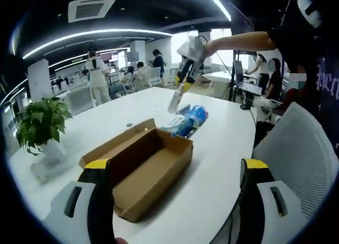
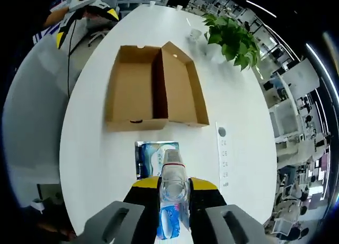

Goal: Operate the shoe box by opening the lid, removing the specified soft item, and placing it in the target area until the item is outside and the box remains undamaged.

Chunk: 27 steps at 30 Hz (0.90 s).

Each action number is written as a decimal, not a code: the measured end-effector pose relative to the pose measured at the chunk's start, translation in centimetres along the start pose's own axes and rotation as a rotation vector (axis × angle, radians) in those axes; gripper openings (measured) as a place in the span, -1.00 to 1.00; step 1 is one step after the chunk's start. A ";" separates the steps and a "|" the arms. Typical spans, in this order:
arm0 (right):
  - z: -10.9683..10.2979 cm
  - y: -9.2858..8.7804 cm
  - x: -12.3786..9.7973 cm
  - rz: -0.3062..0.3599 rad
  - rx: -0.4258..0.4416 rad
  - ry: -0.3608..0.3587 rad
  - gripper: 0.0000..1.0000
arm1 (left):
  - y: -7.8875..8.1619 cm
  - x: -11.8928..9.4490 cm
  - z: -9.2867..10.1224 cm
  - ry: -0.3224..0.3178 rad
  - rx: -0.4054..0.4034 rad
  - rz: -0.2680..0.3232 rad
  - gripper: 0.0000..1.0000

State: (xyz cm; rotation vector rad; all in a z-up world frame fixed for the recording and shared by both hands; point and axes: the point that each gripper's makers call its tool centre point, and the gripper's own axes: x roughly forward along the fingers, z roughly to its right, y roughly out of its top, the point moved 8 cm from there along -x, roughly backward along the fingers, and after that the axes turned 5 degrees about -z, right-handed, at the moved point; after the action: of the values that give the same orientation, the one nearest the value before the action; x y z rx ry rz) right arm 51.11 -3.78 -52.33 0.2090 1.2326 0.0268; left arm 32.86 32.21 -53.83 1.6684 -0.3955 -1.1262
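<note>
Cardboard box (image 1: 143, 167) sits open on the white table (image 1: 222, 148), lid folded flat beside the tray, looks hollow in the right gripper view (image 2: 156, 90). In the left gripper view the left gripper (image 1: 177, 193) fills the lower frame, jaws wide apart with nothing between them, box just ahead. Right gripper (image 1: 183, 74) hangs upper centre there, a clear bottle-like thing (image 1: 175, 102) dangling from its tips. Right gripper view has those jaws (image 2: 174, 191) clamped on that clear thing (image 2: 174, 183) at bottom centre. Blue soft pack (image 1: 186, 122) lies on the table just past the box, out of it, below the bottle (image 2: 156, 156). Potted plant (image 1: 42, 124) at left.
</note>
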 end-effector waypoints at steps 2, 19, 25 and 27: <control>0.3 -0.2 0.3 -0.014 0.002 0.001 -0.70 | -0.1 -0.1 -0.1 0.006 -0.002 -0.002 0.98; 2.9 -0.6 1.8 -0.065 0.014 0.001 -0.70 | -1.3 -1.2 -0.3 0.042 -0.025 -0.017 0.97; 3.7 -0.2 2.2 -0.068 0.011 -0.001 -0.70 | -1.4 -1.6 -0.6 0.043 -0.023 -0.013 0.97; 3.9 -0.1 2.5 -0.061 0.027 0.008 -0.70 | -1.4 -1.5 -0.7 0.043 -0.026 -0.011 0.97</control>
State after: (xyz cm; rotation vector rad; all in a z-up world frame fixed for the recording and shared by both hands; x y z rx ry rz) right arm 55.56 -4.08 -53.45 0.1947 1.2470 -0.0423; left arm 32.25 34.27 -54.30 1.6712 -0.3439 -1.0976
